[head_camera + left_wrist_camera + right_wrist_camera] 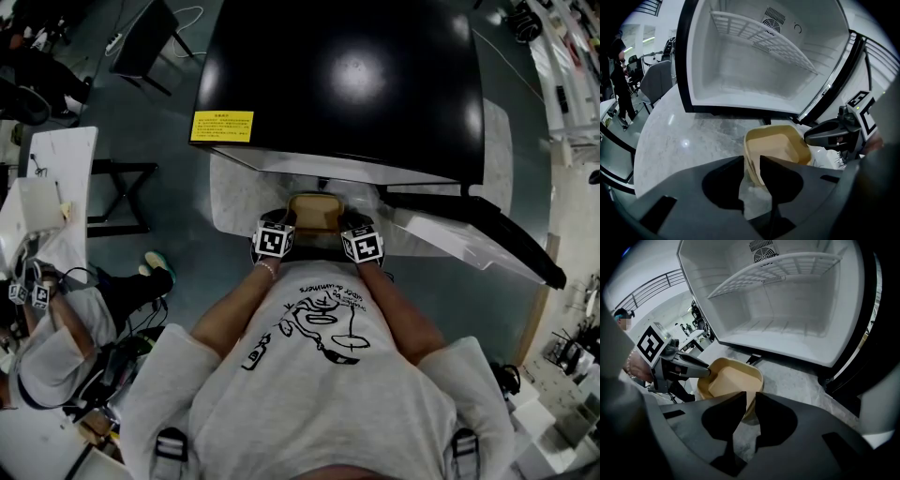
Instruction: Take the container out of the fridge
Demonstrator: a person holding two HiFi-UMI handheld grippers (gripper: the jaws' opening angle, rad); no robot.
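A tan, empty container [316, 211] stands on the marble table [234, 202] just in front of the open fridge [347, 75]. My left gripper [284, 218] is at its left rim; in the left gripper view the container [780, 145] has its wall between the jaws of the left gripper [751, 159], with a gap showing, so it is open. My right gripper [354, 221] is at the right rim. The right gripper [750, 397] has narrow jaws filled by the wall of the container [733, 376]. The fridge interior [740, 70] is empty below its wire shelf [759, 33].
The fridge door [478, 234] swings open to the right of the table. A yellow label [222, 126] sits on the fridge's black top. Another person [56, 328] sits at the left by a white desk [61, 178]. Benches with clutter line the right edge.
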